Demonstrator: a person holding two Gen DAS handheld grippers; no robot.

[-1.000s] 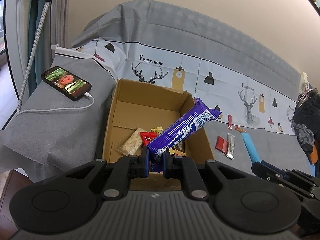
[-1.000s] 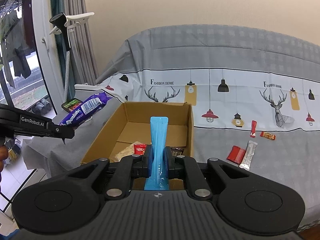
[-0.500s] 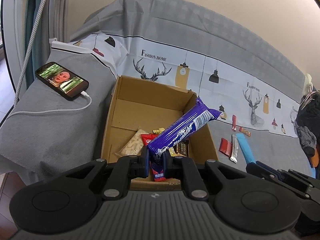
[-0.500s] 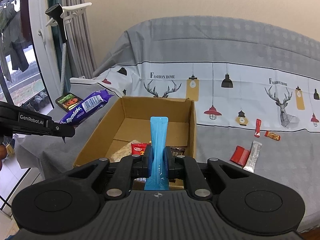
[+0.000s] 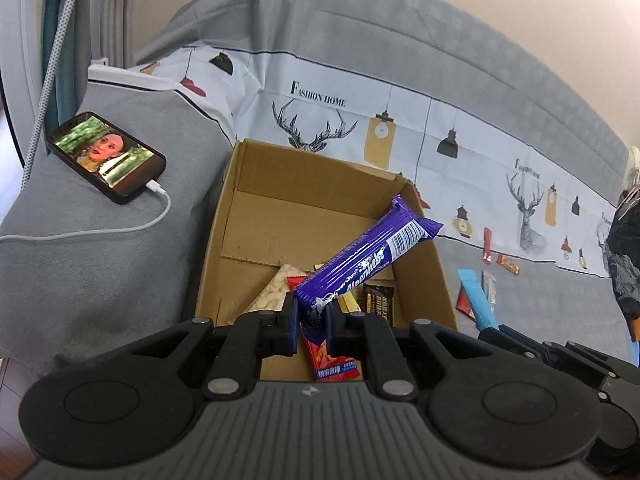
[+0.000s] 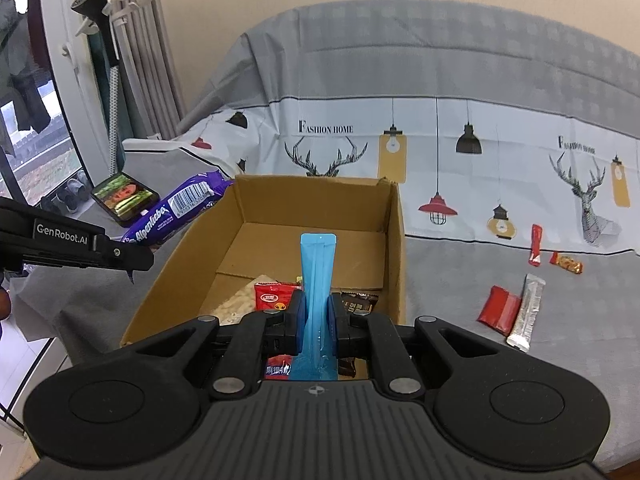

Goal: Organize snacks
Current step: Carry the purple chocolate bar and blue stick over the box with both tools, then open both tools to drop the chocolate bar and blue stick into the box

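Note:
My left gripper [image 5: 312, 314] is shut on one end of a purple Alpenliebe candy bar [image 5: 362, 262], held above the near part of the open cardboard box [image 5: 224, 216]. The bar also shows in the right wrist view [image 6: 176, 210], left of the box [image 6: 394, 248]. My right gripper [image 6: 317, 314] is shut on a blue stick sachet [image 6: 316, 276], upright over the box's near edge. Inside the box lie a cracker pack [image 5: 272, 292], a red packet [image 6: 274, 298] and a brown chocolate packet [image 5: 378, 298].
Loose snacks lie on the sofa cover right of the box: a red packet [image 6: 498, 308], a silver stick [image 6: 528, 312], a thin red stick [image 6: 536, 244] and an orange bar [image 6: 566, 263]. A phone [image 5: 106, 156] on a cable lies on the left armrest.
Both grippers have moved closer to and over the box with their snacks still held. The purple bar now hangs over the box's contents.

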